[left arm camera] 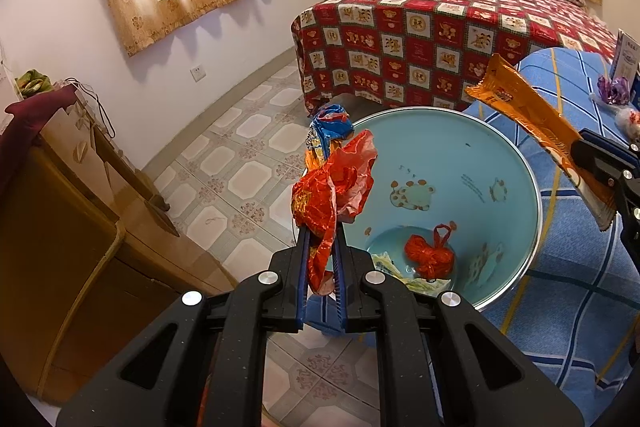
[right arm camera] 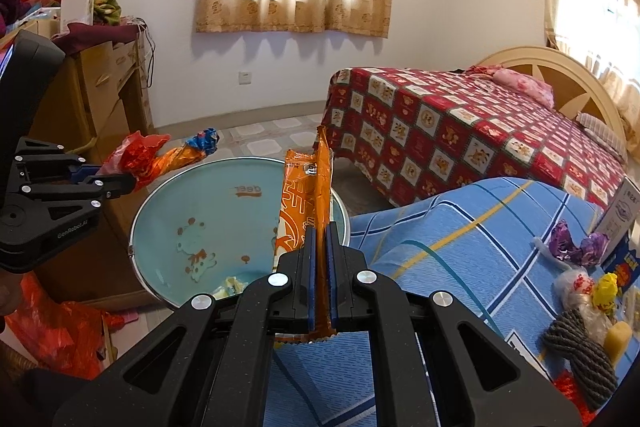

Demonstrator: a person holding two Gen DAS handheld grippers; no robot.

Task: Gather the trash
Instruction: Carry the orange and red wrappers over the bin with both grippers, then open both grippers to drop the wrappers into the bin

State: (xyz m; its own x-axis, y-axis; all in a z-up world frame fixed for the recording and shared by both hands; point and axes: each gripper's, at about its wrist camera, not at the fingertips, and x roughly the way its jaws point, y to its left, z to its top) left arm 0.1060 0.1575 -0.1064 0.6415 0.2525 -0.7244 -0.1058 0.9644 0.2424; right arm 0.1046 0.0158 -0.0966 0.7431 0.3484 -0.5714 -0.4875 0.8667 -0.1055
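My left gripper (left arm camera: pixel 320 227) is shut on a bunch of crumpled red, orange and blue wrappers (left arm camera: pixel 332 183) and holds it over the near rim of a light blue bin (left arm camera: pixel 508 155). The bin holds a red knotted bag (left arm camera: pixel 432 255) and some paper scraps (left arm camera: pixel 400 277). My right gripper (right arm camera: pixel 320 227) is shut on a long orange snack wrapper (right arm camera: pixel 308 187), upright over the bin's (right arm camera: pixel 168 203) right rim. The orange wrapper (left arm camera: pixel 528 119) and right gripper (left arm camera: pixel 596 167) show at the right of the left wrist view; the left gripper (right arm camera: pixel 128 183) with its wrappers (right arm camera: pixel 156 155) shows at the left of the right wrist view.
A table with a blue checked cloth (right arm camera: pixel 460 227) stands right of the bin; it carries a purple wrapper (right arm camera: pixel 576 243), a yellow wrapper (right arm camera: pixel 606 291), a clear bag, grey cord (right arm camera: pixel 576 347) and a box. A bed (right arm camera: pixel 460 131) stands behind. Wooden furniture (left arm camera: pixel 60 227) and cardboard boxes stand at the left.
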